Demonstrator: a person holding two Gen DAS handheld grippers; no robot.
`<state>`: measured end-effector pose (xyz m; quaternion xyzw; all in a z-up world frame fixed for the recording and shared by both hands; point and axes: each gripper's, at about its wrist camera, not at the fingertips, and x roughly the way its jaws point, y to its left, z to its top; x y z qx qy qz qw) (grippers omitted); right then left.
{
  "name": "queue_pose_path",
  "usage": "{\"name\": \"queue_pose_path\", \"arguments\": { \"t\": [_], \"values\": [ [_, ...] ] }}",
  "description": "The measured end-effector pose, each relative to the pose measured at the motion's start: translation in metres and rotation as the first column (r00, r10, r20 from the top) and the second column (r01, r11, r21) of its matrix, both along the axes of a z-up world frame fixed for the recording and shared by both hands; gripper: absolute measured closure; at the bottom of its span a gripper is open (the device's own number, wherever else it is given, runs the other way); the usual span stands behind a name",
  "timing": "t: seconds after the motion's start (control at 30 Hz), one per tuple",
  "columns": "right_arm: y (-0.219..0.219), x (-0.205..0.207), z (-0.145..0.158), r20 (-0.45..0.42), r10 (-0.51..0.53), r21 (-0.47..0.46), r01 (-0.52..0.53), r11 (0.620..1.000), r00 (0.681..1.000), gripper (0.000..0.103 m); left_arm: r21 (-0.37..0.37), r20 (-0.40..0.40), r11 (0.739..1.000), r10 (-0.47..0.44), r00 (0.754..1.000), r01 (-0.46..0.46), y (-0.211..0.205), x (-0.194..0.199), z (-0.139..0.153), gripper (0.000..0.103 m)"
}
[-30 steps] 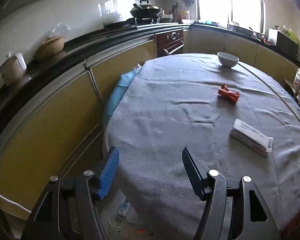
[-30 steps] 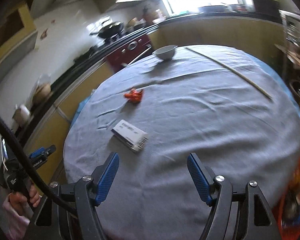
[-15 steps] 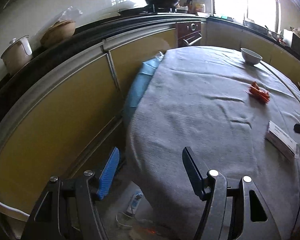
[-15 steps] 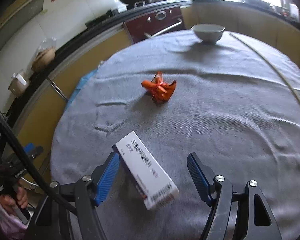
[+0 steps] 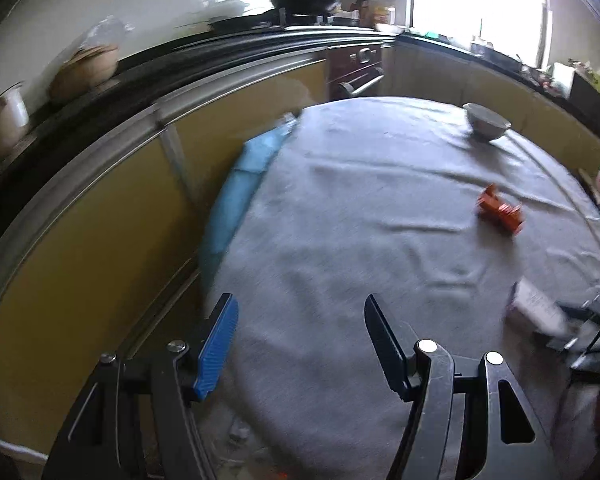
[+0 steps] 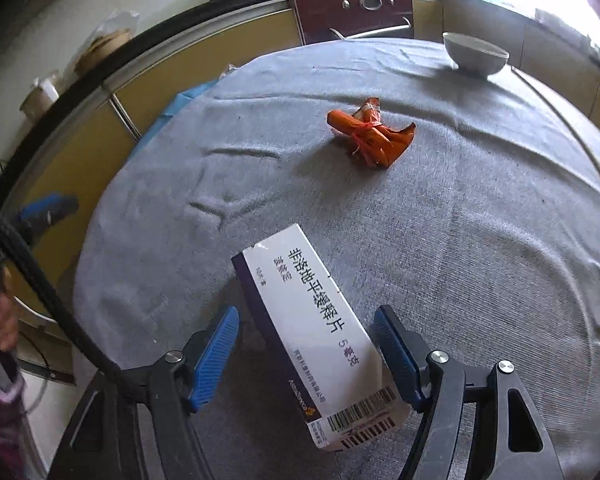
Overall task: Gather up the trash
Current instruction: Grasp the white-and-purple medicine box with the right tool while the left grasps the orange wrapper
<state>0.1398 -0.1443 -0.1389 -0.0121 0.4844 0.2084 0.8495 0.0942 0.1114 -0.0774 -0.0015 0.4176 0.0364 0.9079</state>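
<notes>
A white and purple medicine box (image 6: 320,332) lies flat on the grey tablecloth (image 6: 480,220). My right gripper (image 6: 304,344) is open, and the box's near end lies between its blue fingers; the right finger is close to the box edge. A crumpled orange wrapper (image 6: 370,136) lies farther out on the cloth. My left gripper (image 5: 300,340) is open and empty over the table's left edge. In the left wrist view the box (image 5: 534,312) is at the right, with the right gripper (image 5: 580,320) blurred around it, and the orange wrapper (image 5: 500,210) lies beyond.
A white bowl (image 6: 475,56) stands at the far side of the round table. Yellow cabinets (image 5: 100,220) with a dark counter curve along the left. A blue cloth (image 5: 240,192) hangs at the table's left edge. A thin stick (image 6: 560,120) lies along the right side.
My right gripper moved forward and down until the medicine box came between its open fingers. My left gripper swung back right toward the table.
</notes>
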Motion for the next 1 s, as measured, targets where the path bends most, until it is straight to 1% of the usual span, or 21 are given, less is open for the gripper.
{"name": "queue_pose_path", "arguments": {
  "t": [0.1,0.17,0.2,0.27,0.37,0.5,0.6,0.67,0.7,0.77,0.83,0.9,1.0],
  "values": [
    [0.008,-0.01,-0.001,0.053,0.024,-0.082,-0.02,0.996,0.998,0.049,-0.063,-0.006,0.996,-0.07,0.998,0.07,-0.023,0.026,0.012,0.036],
    [0.008,-0.014,0.0,0.062,0.028,-0.085,-0.022,0.996,0.998,0.052,-0.101,-0.018,0.99,-0.104,0.994,0.102,-0.039,0.044,0.017,0.036],
    [0.008,-0.015,0.001,0.064,0.026,-0.084,-0.021,0.996,0.998,0.053,-0.131,-0.025,0.983,-0.131,0.991,0.126,-0.05,0.057,0.02,0.036],
    [0.004,-0.02,0.001,0.066,0.016,-0.075,-0.011,0.997,0.998,0.054,-0.161,-0.054,0.975,-0.161,0.985,0.151,-0.068,0.08,0.019,0.036],
    [-0.006,-0.027,0.001,0.057,-0.009,-0.034,0.011,0.999,0.998,0.054,-0.209,-0.113,0.964,-0.19,0.975,0.163,-0.098,0.114,0.011,0.036],
    [-0.031,-0.04,0.002,0.041,-0.064,0.02,0.063,0.998,0.997,0.054,-0.283,-0.231,0.951,-0.195,0.953,0.125,-0.134,0.157,-0.013,0.036],
    [-0.056,-0.053,0.007,0.034,-0.114,0.077,0.111,0.991,0.993,0.054,-0.273,-0.269,0.958,-0.164,0.949,0.088,-0.155,0.176,-0.024,0.036],
    [-0.072,-0.061,0.01,0.036,-0.15,0.1,0.146,0.984,0.988,0.054,-0.281,-0.291,0.956,-0.169,0.942,0.085,-0.17,0.186,-0.032,0.036],
    [-0.079,-0.064,0.011,0.035,-0.166,0.111,0.161,0.981,0.986,0.054,-0.283,-0.315,0.957,-0.16,0.936,0.069,-0.178,0.191,-0.038,0.036],
    [-0.094,-0.071,0.013,0.033,-0.201,0.138,0.195,0.971,0.979,0.054,-0.291,-0.33,0.955,-0.151,0.932,0.052,-0.185,0.196,-0.044,0.036],
    [-0.108,-0.079,0.013,0.028,-0.233,0.169,0.225,0.96,0.972,0.054,-0.268,-0.35,0.963,-0.135,0.927,0.039,-0.194,0.199,-0.051,0.036],
    [-0.12,-0.085,0.013,0.021,-0.262,0.196,0.253,0.947,0.965,0.054,-0.258,-0.358,0.966,-0.112,0.927,0.017,-0.198,0.2,-0.056,0.036],
    [-0.131,-0.093,0.013,0.016,-0.284,0.218,0.274,0.937,0.959,0.054,-0.256,-0.354,0.967,-0.101,0.93,0.007,-0.201,0.201,-0.062,0.036]
  ]
}}
